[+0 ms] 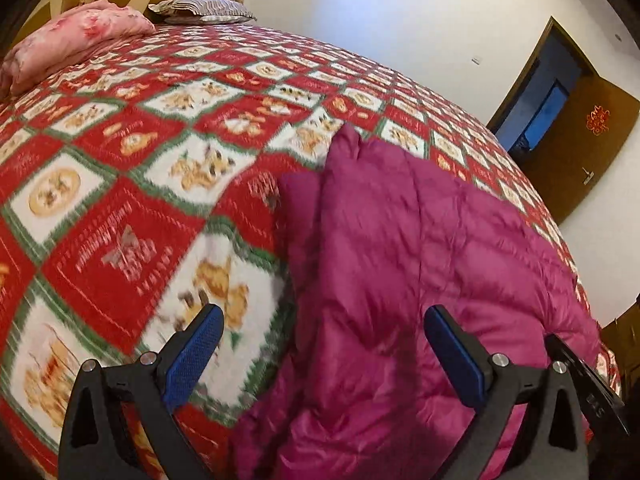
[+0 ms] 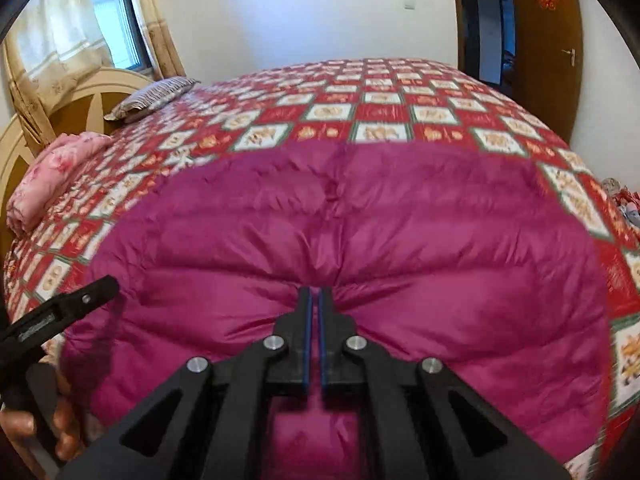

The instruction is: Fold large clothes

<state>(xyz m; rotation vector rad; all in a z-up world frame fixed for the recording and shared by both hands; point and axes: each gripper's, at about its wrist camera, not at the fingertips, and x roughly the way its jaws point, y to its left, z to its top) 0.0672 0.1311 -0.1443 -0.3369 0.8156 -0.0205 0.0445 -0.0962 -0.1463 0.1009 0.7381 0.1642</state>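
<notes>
A magenta quilted down jacket (image 2: 360,232) lies spread on a bed with a red, white and green patchwork cover (image 2: 384,112). My right gripper (image 2: 315,294) is shut on a pinch of the jacket's fabric near its front edge; the cloth puckers around the tips. In the left wrist view the jacket (image 1: 420,264) lies to the right, with a folded edge pointing up the bed. My left gripper (image 1: 320,316) is open and empty, its blue pads apart, over the jacket's left edge and the bed cover (image 1: 140,152). The left gripper also shows in the right wrist view (image 2: 80,296).
A pink folded quilt (image 1: 68,40) and a striped pillow (image 1: 200,10) lie at the head of the bed by a cream headboard (image 2: 80,100). A brown door (image 1: 580,136) stands open beyond the bed. A window with curtains (image 2: 112,28) is at the back left.
</notes>
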